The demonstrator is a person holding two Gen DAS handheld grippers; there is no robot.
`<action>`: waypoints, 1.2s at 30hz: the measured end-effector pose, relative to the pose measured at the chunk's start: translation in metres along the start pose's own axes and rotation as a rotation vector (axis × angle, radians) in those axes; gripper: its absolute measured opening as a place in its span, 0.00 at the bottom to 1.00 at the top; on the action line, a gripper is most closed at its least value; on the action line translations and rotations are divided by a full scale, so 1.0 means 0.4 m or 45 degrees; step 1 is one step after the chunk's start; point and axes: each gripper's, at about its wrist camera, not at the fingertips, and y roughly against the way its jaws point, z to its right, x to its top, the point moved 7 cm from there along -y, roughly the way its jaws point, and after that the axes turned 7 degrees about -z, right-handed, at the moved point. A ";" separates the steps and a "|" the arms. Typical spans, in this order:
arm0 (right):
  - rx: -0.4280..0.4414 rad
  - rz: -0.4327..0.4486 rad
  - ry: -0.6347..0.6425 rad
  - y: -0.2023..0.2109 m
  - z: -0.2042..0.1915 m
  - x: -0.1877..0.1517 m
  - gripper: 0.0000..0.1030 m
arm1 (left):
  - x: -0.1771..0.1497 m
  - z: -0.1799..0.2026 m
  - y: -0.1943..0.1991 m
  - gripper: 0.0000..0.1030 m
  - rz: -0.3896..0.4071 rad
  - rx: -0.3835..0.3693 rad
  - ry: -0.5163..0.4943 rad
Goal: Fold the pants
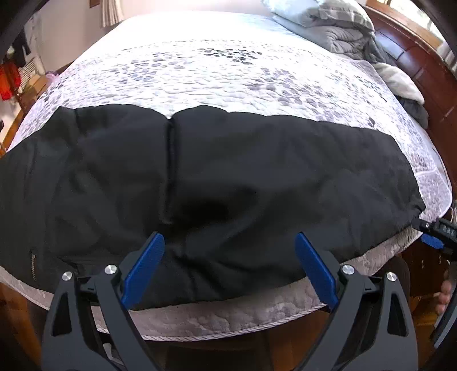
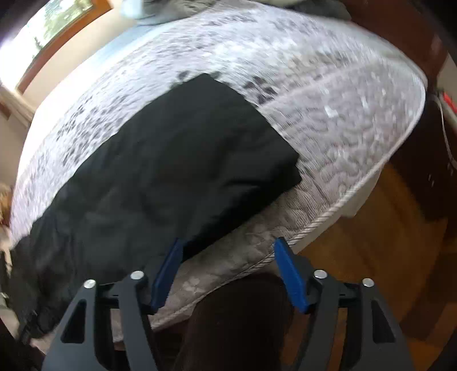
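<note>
Black pants [image 1: 200, 182] lie spread across the near edge of the bed, with a centre seam and a zip pocket [image 1: 33, 264] at the lower left. My left gripper [image 1: 230, 248] is open, its blue pads just above the pants' near edge. In the right wrist view the pants [image 2: 160, 171] run diagonally and the view is blurred. My right gripper [image 2: 228, 254] is open beside the pants' near corner, over the mattress side. The right gripper also shows in the left wrist view [image 1: 435, 232] at the pants' far right end.
The bed has a white and grey patterned quilt [image 1: 214, 74]. Grey bedding and pillows [image 1: 337, 25] are piled at the back right by a wooden headboard [image 1: 422, 65]. Wooden floor [image 2: 371, 222] lies beyond the mattress corner. A person's dark leg [image 2: 237, 319] is below the right gripper.
</note>
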 end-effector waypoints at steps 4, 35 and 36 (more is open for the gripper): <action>0.034 -0.040 -0.056 -0.035 0.015 0.015 0.67 | -0.002 0.021 -0.007 0.90 -0.010 0.007 -0.030; 0.181 -0.082 -0.162 -0.100 -0.004 0.061 0.51 | 0.001 0.060 -0.042 0.92 -0.043 0.036 -0.025; 0.208 -0.061 -0.170 -0.092 -0.003 0.070 0.38 | 0.002 0.057 -0.043 0.92 -0.044 0.040 -0.026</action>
